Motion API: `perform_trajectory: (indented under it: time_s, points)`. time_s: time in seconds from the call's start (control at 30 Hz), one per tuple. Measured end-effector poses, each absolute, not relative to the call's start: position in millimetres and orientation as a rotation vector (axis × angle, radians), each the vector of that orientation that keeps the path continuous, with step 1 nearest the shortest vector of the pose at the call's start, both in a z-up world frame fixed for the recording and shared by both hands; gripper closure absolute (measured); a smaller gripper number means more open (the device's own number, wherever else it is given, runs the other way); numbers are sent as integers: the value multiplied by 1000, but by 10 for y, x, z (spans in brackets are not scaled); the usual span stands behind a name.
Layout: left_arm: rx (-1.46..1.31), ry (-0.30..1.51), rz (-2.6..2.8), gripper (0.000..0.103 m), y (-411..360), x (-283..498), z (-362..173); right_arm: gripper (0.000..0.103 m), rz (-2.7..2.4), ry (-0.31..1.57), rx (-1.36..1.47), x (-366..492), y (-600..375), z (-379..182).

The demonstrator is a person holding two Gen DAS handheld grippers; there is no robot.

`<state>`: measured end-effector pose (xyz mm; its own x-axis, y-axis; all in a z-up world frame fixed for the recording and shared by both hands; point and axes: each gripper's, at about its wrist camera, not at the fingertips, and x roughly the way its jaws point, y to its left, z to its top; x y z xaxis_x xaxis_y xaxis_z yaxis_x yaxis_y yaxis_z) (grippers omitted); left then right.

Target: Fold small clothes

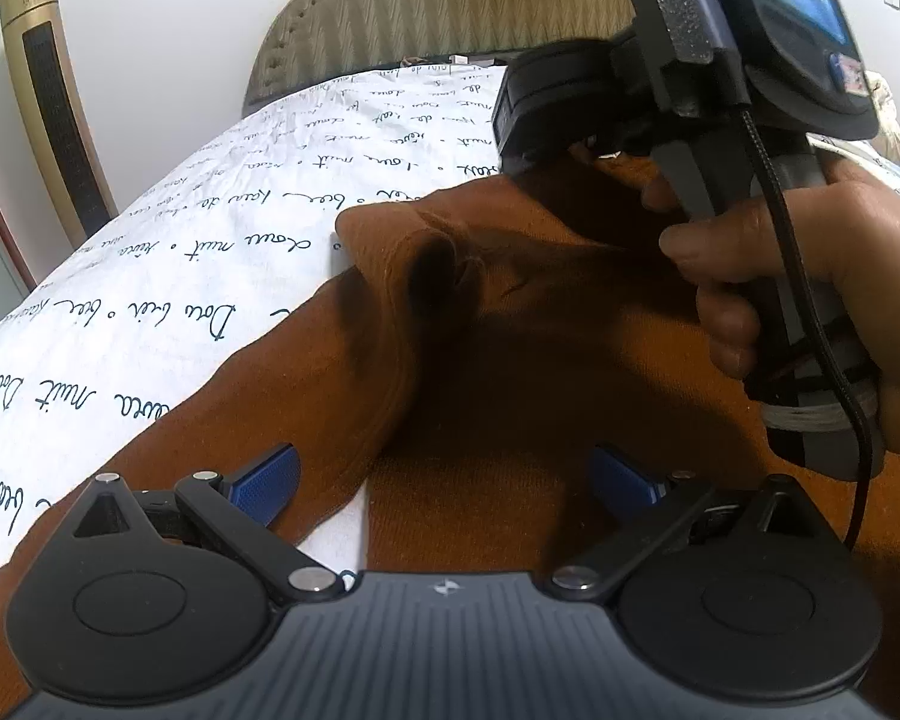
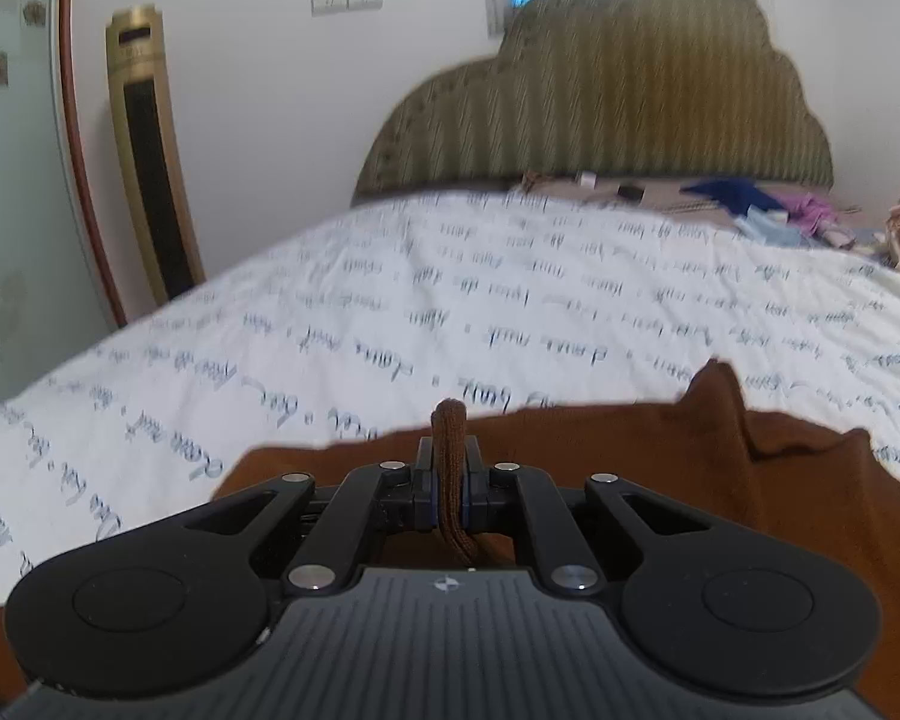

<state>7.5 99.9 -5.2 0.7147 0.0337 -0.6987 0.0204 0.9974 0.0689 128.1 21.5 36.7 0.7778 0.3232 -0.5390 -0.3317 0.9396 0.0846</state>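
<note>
Left gripper (image 1: 444, 483) hangs wide over the garment (image 1: 510, 372) — soft, light knit on the bed (image 1: 150, 276). Right gripper (image 2: 448, 495) pinches its edge; hems grip best.

The right gripper (image 2: 448, 495) has its jaws closed tight on a fold of a brown knitted garment (image 2: 720, 468), and a loop of the knit pokes up above the fingertips. The rest of the garment lies spread on the bed (image 2: 390, 312), on a white sheet printed with dark handwriting. Beyond the garment, at the far end of the bed, rises a padded olive headboard (image 2: 600, 114). Small clothes (image 2: 768, 207) are heaped just below the headboard's right side. Left of the headboard stands a tall gold tower fan (image 2: 150, 162).
</note>
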Motion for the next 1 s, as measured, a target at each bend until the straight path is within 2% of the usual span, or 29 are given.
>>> perform_trajectory:
  time_s: [0.03,0.07,0.13,0.4,0.5,0.57,0.63,0.73,0.8,0.83,1.0]
  points:
    - [72,774,8,0,1003,71,-49,85,368,608,0,1306,206,336]
    - [71,773,10,0,1007,68,-47,75,383,637,22,1327,182,308]
    - [69,774,14,0,1017,67,-47,61,393,663,71,1328,113,272]
    - [57,778,24,0,1051,100,-68,51,405,650,118,1104,-131,410]
    - [59,781,29,0,1037,98,-80,40,372,706,125,1065,-230,352]
    - [60,788,33,0,1017,96,-90,27,371,777,117,1102,-248,232]
    - [62,789,31,0,989,75,-87,25,374,841,88,1136,-227,98]
    - [73,778,29,0,974,28,-73,25,372,813,84,1045,-245,111]
    - [76,779,41,0,975,-1,-75,20,387,781,103,981,-298,179]
    - [74,780,53,0,983,-17,-77,15,386,772,91,964,-299,194]
    - [18,769,143,0,1168,-167,-44,16,364,791,23,922,-295,162]
